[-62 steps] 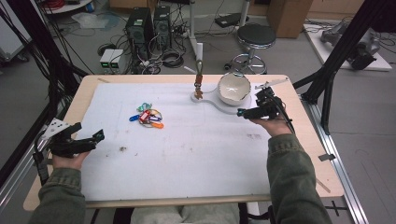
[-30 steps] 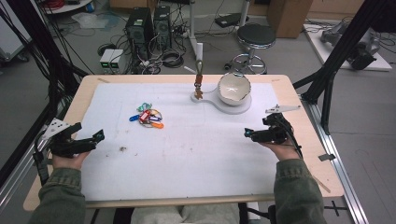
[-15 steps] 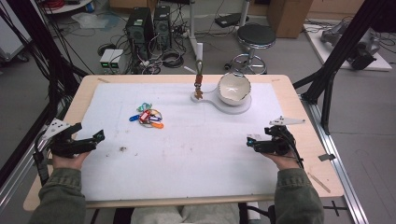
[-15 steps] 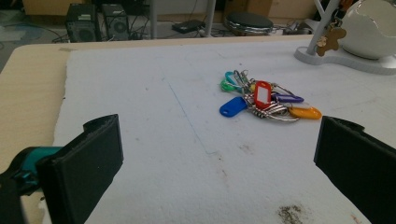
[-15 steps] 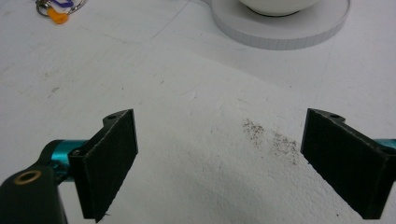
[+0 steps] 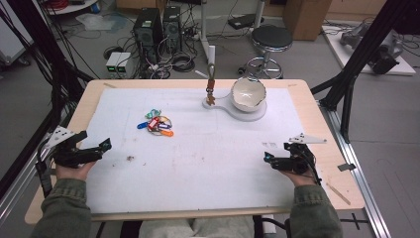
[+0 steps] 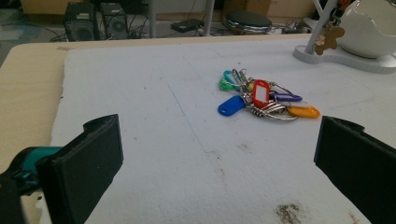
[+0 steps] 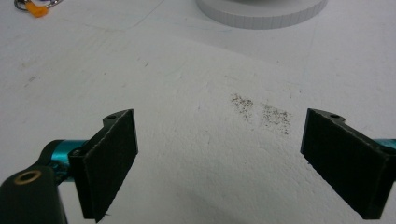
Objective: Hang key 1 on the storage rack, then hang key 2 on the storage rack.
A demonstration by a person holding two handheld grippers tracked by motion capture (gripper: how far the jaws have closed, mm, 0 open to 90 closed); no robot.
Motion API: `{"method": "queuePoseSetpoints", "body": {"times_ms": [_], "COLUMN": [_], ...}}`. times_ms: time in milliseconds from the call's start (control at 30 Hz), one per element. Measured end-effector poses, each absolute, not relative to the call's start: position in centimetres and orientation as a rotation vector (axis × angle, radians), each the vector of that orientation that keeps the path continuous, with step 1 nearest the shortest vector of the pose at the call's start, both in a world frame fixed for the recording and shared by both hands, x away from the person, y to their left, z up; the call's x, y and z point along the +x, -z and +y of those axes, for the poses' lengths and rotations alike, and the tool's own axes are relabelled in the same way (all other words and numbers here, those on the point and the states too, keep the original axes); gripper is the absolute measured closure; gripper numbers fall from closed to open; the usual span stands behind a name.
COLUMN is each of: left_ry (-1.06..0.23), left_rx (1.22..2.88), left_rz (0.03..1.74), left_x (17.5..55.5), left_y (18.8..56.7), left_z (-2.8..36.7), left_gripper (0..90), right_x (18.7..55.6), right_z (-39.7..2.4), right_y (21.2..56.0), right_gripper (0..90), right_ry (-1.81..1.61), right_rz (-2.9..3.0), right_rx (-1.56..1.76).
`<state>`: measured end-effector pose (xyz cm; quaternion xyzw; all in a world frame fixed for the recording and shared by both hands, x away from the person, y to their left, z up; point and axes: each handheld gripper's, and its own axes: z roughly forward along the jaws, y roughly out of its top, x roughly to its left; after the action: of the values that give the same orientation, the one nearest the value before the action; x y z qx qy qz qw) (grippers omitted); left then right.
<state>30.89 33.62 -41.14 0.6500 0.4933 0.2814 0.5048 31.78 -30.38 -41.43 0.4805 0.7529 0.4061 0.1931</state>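
Two tools low over white foam mat (image 6: 198,158) on wooden table (image 6: 327,124), both released, jaws wide, nothing between. Landmark: bunch of coloured plastic key tags on metal rings (image 6: 157,124). Left tool (image 6: 101,147) near bunch, on near-left side of it, pointing toward it; in left gripper view bunch (image 7: 261,99) lies ahead between jaws, apart from them. Right tool (image 6: 270,159) well apart from bunch, to near right. White stand with cracked-egg bowl (image 6: 247,96) beyond bunch to right, small bone-shaped tag (image 6: 211,98) hanging at its post.
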Motion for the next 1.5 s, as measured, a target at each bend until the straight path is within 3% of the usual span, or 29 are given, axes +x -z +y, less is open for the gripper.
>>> {"method": "queuePoseSetpoints", "body": {"times_ms": [333,400,833,1500], "left_ry": [-0.678,-0.67,-0.612,-0.554], "left_rx": [1.587,1.59,1.637,1.786], "left_rz": [1.183,1.187,1.167,1.186], "left_x": [31.5,31.6,32.7,37.4], "left_y": [41.1,41.1,40.0,39.3], "left_z": [33.5,33.4,32.1,30.0], "left_gripper": [1.8,1.8,1.7,1.8], "right_x": [31.3,31.1,30.9,31.0], "right_z": [-29.9,-29.9,-30.1,-30.3], "right_y": [41.4,41.3,41.4,41.5], "right_gripper": [9.9,3.5,1.9,0.8], "right_ry": [-1.11,-1.112,-1.121,-1.115], "right_rz": [2.077,2.065,2.069,2.03], "right_rx": [1.293,1.292,1.294,1.343]}}
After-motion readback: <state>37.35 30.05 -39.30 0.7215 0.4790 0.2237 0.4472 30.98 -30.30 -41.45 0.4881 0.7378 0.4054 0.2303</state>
